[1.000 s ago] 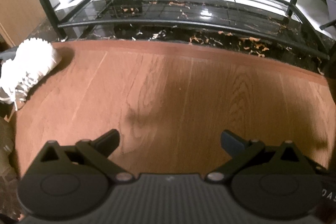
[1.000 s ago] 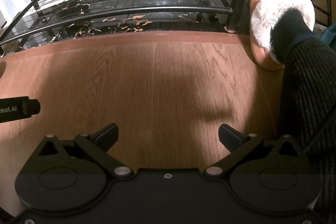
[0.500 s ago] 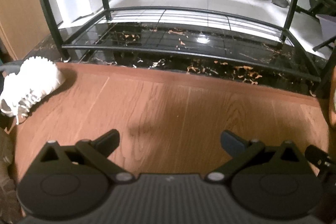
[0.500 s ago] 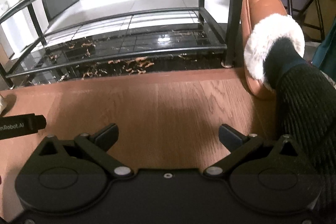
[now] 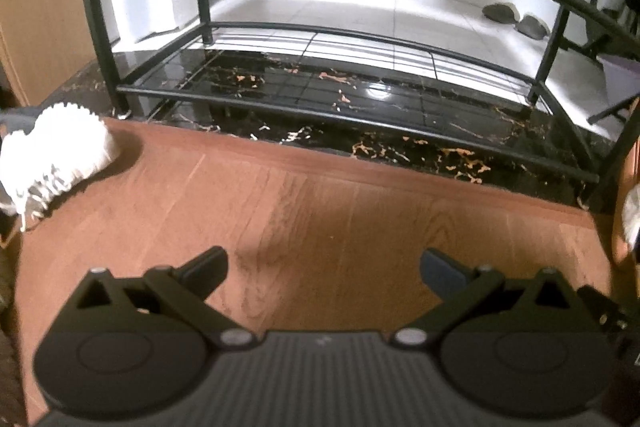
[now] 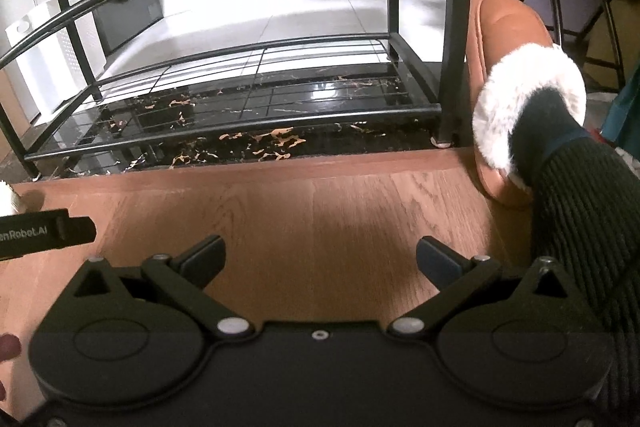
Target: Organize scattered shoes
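1. The left gripper (image 5: 324, 263) hangs over the wooden floor (image 5: 320, 211) with its jaws spread wide and nothing between them.
2. The right gripper (image 6: 320, 255) is likewise wide open and empty above the same boards.
3. A white sneaker (image 5: 60, 155) lies on the floor ahead and far to the left of the left gripper, well apart from its fingers, its toe near the left foot of the black metal shoe rack (image 5: 320, 107).
4. A tan slipper with a white fur collar (image 6: 516, 83) sits ahead and to the right of the right gripper, just beside the rack's right post; a person's foot in a dark sock and ribbed dark trouser leg (image 6: 580, 195) is in it.
5. The rack stands straight ahead of both grippers on a black marble strip, and its lowest wire shelf is bare.
6. The floor between the grippers and the rack's front rail is open.
7. A pair of grey slippers (image 5: 516, 19) lies far beyond on white tile.
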A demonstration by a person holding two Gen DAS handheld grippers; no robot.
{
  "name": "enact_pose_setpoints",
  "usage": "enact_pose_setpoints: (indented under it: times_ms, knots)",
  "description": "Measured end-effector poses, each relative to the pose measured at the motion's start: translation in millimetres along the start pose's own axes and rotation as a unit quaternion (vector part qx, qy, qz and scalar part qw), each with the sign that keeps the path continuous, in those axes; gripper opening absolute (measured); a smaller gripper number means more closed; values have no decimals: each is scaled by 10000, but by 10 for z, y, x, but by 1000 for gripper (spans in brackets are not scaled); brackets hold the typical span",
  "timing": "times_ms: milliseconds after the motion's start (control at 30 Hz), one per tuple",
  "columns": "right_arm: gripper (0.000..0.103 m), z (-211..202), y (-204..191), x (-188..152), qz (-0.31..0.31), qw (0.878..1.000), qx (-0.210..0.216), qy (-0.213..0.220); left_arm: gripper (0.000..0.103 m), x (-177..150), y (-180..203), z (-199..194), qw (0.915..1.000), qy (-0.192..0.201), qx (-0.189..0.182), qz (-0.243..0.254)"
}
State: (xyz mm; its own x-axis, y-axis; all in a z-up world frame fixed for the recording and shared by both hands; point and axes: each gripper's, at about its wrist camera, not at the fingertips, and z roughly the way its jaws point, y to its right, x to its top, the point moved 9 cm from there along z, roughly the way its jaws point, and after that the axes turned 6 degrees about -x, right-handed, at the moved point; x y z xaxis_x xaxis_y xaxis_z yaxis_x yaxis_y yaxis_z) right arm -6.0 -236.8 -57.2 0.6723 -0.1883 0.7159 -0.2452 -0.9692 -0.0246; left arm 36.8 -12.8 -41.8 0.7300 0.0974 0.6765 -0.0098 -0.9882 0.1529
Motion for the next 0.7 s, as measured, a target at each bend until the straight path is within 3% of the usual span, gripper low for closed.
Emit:
enact_pose_setpoints:
  times_ms: [233,400,467,700]
  knots:
    - [103,-24,27,9,95,9999,9,100,102,58,100,-45,9972,425,-602,-135]
    - [103,-29,68,28,230,9996,-29,155,102,13,134,41,9981,-43,-593,-155]
    - [103,-42,78,42,305,9994,28,189,102,-15,152,62,9986,-216,-483,-56]
    - [103,-46,75,59,354,9990,147,212,102,43,28,22,9997,-10,187,141]
